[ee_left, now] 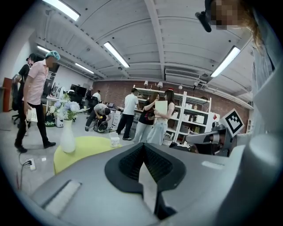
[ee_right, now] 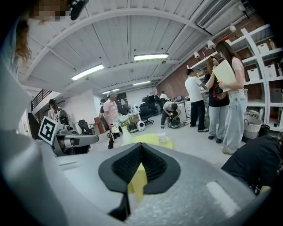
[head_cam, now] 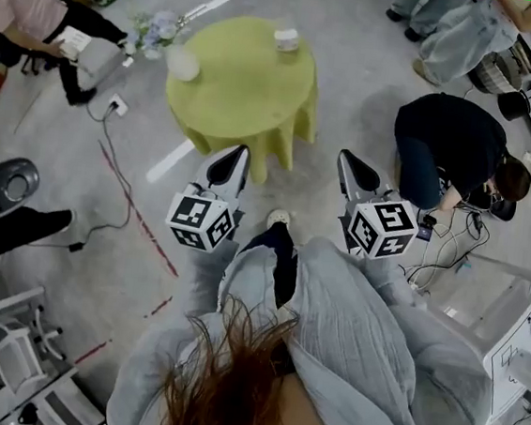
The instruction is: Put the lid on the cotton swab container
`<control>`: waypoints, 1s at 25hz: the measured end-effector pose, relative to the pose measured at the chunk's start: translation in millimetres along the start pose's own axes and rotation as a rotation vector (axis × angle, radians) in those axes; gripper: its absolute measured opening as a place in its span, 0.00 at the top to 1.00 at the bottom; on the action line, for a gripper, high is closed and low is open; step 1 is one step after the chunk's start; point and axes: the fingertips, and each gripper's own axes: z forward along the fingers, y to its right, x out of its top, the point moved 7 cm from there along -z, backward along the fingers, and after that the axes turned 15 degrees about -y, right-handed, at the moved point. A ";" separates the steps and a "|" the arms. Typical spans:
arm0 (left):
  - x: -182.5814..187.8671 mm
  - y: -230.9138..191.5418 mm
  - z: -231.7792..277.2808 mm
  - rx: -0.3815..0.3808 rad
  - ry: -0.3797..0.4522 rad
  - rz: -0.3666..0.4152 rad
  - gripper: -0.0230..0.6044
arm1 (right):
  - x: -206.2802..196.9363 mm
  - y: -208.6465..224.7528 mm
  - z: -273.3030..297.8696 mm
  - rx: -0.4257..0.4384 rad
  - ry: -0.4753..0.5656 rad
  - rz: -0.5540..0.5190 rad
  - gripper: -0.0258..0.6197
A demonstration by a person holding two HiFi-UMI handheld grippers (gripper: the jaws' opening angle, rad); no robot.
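Looking steeply down on a wide grey floor (head_cam: 100, 265) marked with a red tape line (head_cam: 138, 212), with a person in black (head_cam: 447, 141) crouched off to the right. Finding ahead a round table (head_cam: 249, 97) under a yellow-green cloth, well apart from both tools. Holding the left gripper (head_cam: 241, 150) and the right gripper (head_cam: 345, 156) side by side out of grey sleeves (head_cam: 389, 295), short of the table's near edge, both pointed toward it, each carrying a marker cube (head_cam: 201, 219) at its rear. Reading the left gripper view: black ribbed left pads (ee_left: 132, 161) brought together at the tips, only a narrow wedge of gap behind them, nothing clamped there, pale floor and cloth showing through. Reading the right gripper view: black ribbed right pads (ee_right: 126, 165) likewise closed tip to tip and empty, with yellow cloth showing through the wedge. At the table's left edge, a white vase (head_cam: 182, 63), upright, with pale flowers (head_cam: 153, 30) leaning out past the edge. Near the table's far edge, the small white cotton swab container (head_cam: 286, 39), upright, well apart from the vase and from both grippers, touched by neither; too small in every view to tell capped from uncapped
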 end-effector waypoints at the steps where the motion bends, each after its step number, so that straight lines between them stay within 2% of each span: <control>1: 2.1 -4.5 3.2 -0.003 -0.002 0.000 0.93 | 2.8 0.6 5.0 -0.001 -0.001 0.004 0.96; 15: 19.4 -62.5 23.3 -0.044 -0.008 0.044 0.93 | 30.5 -1.4 57.1 -0.050 0.024 0.014 0.96; 19: 19.1 -65.2 24.1 -0.051 -0.004 0.034 0.93 | 32.5 -2.5 53.0 -0.063 0.020 -0.006 0.96; 25: -0.5 -59.3 24.7 -0.062 -0.039 0.004 0.93 | 17.5 3.5 52.7 -0.073 -0.022 0.027 0.96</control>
